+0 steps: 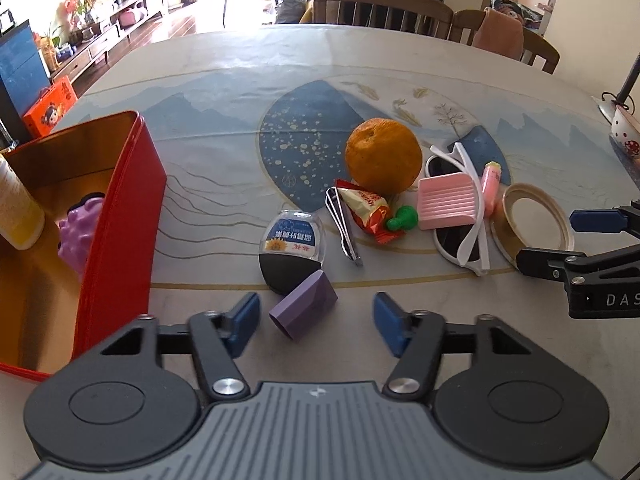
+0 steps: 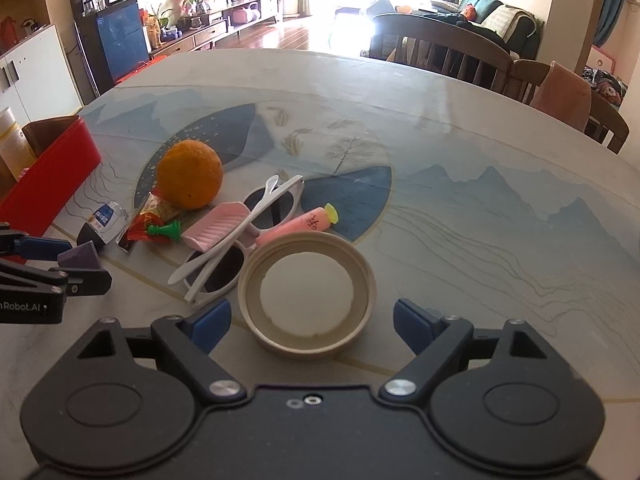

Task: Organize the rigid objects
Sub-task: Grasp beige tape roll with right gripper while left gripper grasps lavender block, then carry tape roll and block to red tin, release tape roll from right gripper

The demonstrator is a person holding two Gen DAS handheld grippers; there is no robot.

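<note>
A small purple block (image 1: 304,309) lies on the table between the pads of my left gripper (image 1: 316,321), which is open with a gap on each side. A red tin box (image 1: 120,220) stands just to its left, holding a purple grape-shaped toy (image 1: 78,232) and a cream tube (image 1: 16,208). In the right wrist view a beige ring lid (image 2: 304,346) lies flat between the pads of my right gripper (image 2: 312,325); neither pad touches it, so that gripper is open. The left gripper (image 2: 68,265) shows at the left edge around the purple block (image 2: 82,256).
Piled mid-table are an orange (image 1: 382,156), a candy wrapper (image 1: 370,208), a green pawn (image 1: 402,220), a nail clipper (image 1: 342,228), a blue-labelled bottle (image 1: 292,248), a pink ridged tray (image 1: 446,200), white sunglasses (image 1: 460,236) and a pink tube (image 1: 491,188). Wooden chairs (image 1: 380,4) stand at the far side.
</note>
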